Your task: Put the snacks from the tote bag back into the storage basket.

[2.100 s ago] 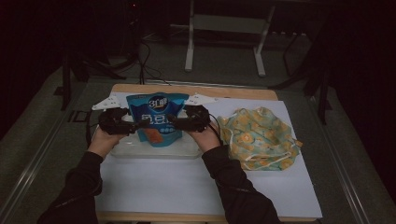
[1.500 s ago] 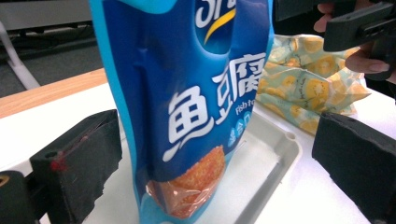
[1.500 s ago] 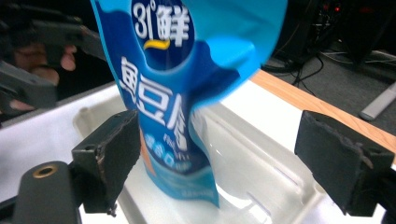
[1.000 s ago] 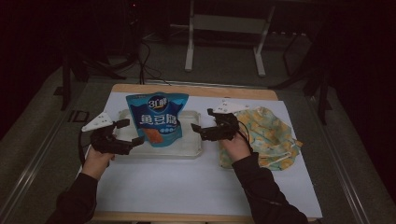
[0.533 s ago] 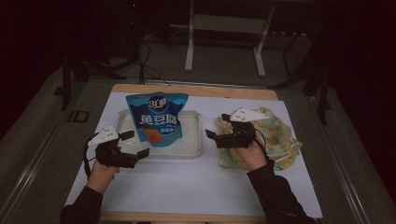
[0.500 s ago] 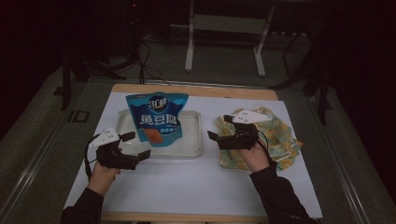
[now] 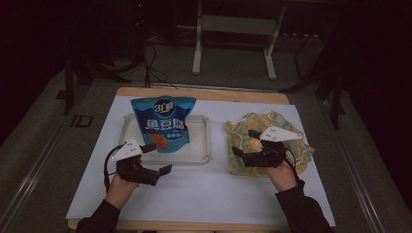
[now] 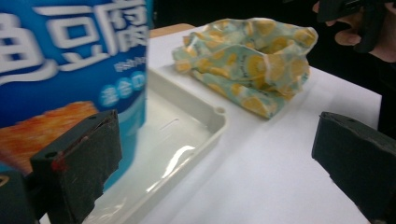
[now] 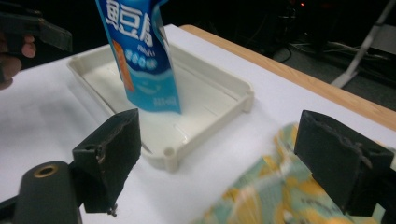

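Observation:
A blue snack bag (image 7: 163, 124) stands upright in a white tray (image 7: 206, 158) on the white-covered table. My left gripper (image 7: 156, 159) hovers at the tray's near left corner, open and pointing right, holding nothing. In the left gripper view the bag (image 8: 70, 56) rises just beyond the left jaw, with the left gripper (image 8: 219, 140) wide open over the tray's rim (image 8: 205, 126). My right gripper (image 7: 243, 142) is open above a yellow-green patterned cloth (image 7: 282, 121), pointing left. In its own view the right gripper (image 9: 224, 149) frames the tray (image 9: 243, 98), the bag (image 9: 140, 51) and the cloth (image 9: 280, 196).
The crumpled cloth (image 8: 252, 60) lies right of the tray. Bare white sheet (image 7: 204, 194) stretches along the near side. The wooden table edge (image 9: 299, 74) runs behind the tray. A metal stand (image 7: 233, 29) and cables sit on the dark floor beyond.
Both grippers have let go of the bag and drawn back toward the near side. The left went to the tray's near left corner, the right over the cloth. The bag stays upright.

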